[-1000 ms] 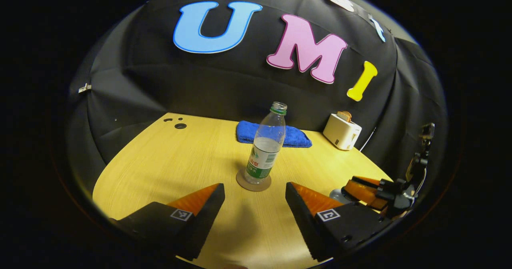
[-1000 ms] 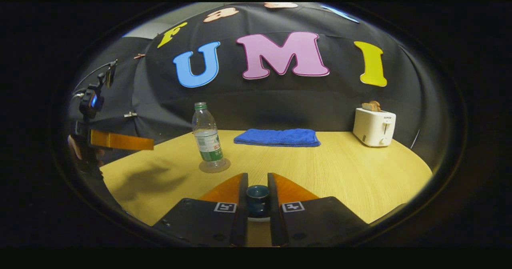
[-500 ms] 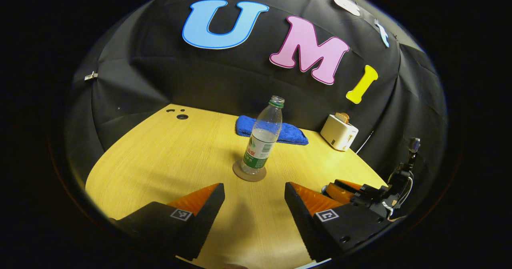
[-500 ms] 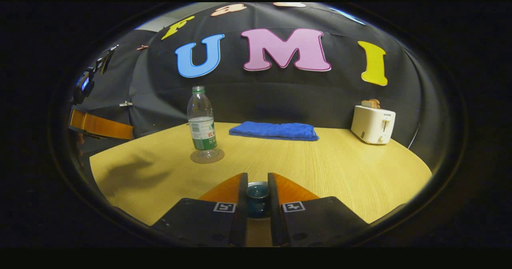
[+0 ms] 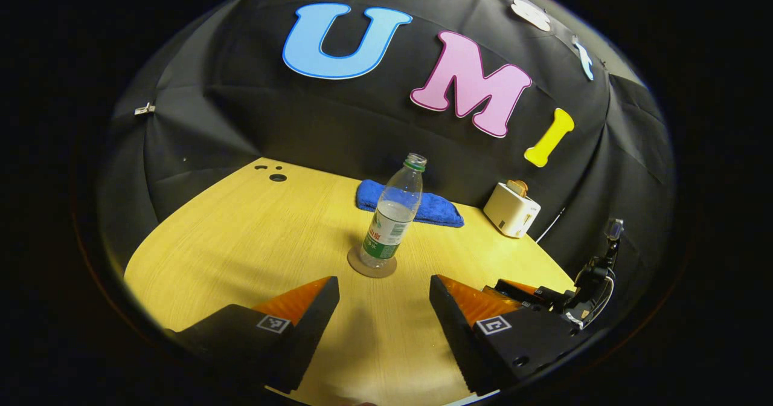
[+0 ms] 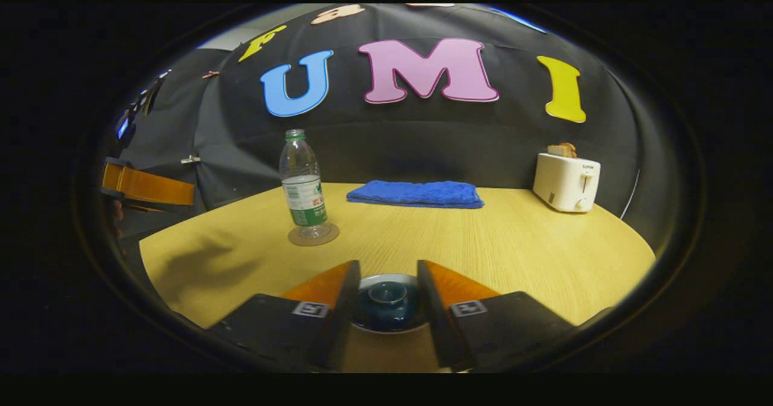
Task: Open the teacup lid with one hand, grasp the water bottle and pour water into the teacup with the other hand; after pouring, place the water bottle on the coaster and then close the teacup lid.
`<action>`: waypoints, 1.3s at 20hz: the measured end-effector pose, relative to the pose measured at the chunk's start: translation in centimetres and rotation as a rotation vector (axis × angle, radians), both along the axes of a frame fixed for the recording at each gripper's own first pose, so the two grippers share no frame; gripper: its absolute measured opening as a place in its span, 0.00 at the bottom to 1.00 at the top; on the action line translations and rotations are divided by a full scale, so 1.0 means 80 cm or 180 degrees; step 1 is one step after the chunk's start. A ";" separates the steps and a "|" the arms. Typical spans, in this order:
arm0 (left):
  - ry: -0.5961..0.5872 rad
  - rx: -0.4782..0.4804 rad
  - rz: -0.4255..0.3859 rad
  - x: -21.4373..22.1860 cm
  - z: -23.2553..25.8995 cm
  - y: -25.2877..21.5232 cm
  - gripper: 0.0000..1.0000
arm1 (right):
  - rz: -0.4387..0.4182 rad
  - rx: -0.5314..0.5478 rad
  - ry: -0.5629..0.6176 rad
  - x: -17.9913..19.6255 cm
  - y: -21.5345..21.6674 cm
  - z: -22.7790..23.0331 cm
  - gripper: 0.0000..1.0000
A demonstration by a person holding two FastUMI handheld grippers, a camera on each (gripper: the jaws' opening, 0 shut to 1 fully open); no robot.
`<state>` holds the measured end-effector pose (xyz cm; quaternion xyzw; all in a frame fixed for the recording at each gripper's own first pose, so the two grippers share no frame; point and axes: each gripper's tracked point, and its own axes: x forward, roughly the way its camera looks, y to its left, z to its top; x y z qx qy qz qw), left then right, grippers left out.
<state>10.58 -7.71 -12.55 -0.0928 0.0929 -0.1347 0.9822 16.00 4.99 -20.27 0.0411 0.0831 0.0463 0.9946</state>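
A dark blue teacup lid with a round knob lies on the pale-rimmed teacup, low between my right gripper's fingers. My right gripper is open, its fingers standing clear of the knob on both sides. A clear water bottle with a green label, uncapped and partly full, stands upright on a round coaster; the bottle and coaster also appear in the right gripper view. My left gripper is open and empty, a short way in front of the bottle.
A folded blue towel lies at the back of the wooden table. A white toaster with bread stands at the back right. The left gripper hangs at the table's left edge; the right gripper sits beside my left one.
My right gripper has opened and let go of the lid knob, leaving the lid on the teacup. My left gripper has drawn back a little from the bottle.
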 end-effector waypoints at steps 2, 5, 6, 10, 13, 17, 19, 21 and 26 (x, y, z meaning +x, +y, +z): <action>-0.0014 0.0013 0.0017 -0.004 0.007 -0.004 0.95 | -0.0029 0.0004 -0.0071 -0.003 -0.006 0.018 0.85; -0.0169 0.0103 0.0166 -0.013 0.040 -0.005 0.96 | -0.0065 -0.0030 -0.0048 -0.022 -0.023 0.059 1.00; -0.0234 0.0149 0.0223 -0.017 0.054 -0.006 0.96 | -0.0112 -0.0050 -0.0010 -0.033 -0.032 0.069 1.00; -0.0419 0.0216 0.0461 -0.043 0.120 -0.011 0.96 | -0.0372 -0.0092 0.0108 -0.082 -0.077 0.122 1.00; -0.0447 0.0378 0.0493 -0.066 0.146 -0.024 0.95 | -0.0577 -0.0075 0.0109 -0.118 -0.102 0.165 1.00; -0.0387 0.0411 0.0499 -0.106 0.159 -0.045 0.96 | -0.0649 -0.0090 -0.0130 -0.155 -0.115 0.228 1.00; -0.0357 0.0584 0.0484 -0.123 0.155 -0.051 0.95 | -0.0724 -0.0259 -0.0249 -0.178 -0.122 0.247 1.00; -0.0366 0.0724 0.0611 -0.139 0.156 -0.046 0.96 | -0.0707 -0.0218 -0.0208 -0.201 -0.106 0.243 1.00; -0.0528 0.0627 0.0722 -0.176 0.161 -0.038 0.95 | -0.0765 -0.0137 -0.0175 -0.225 -0.072 0.259 1.00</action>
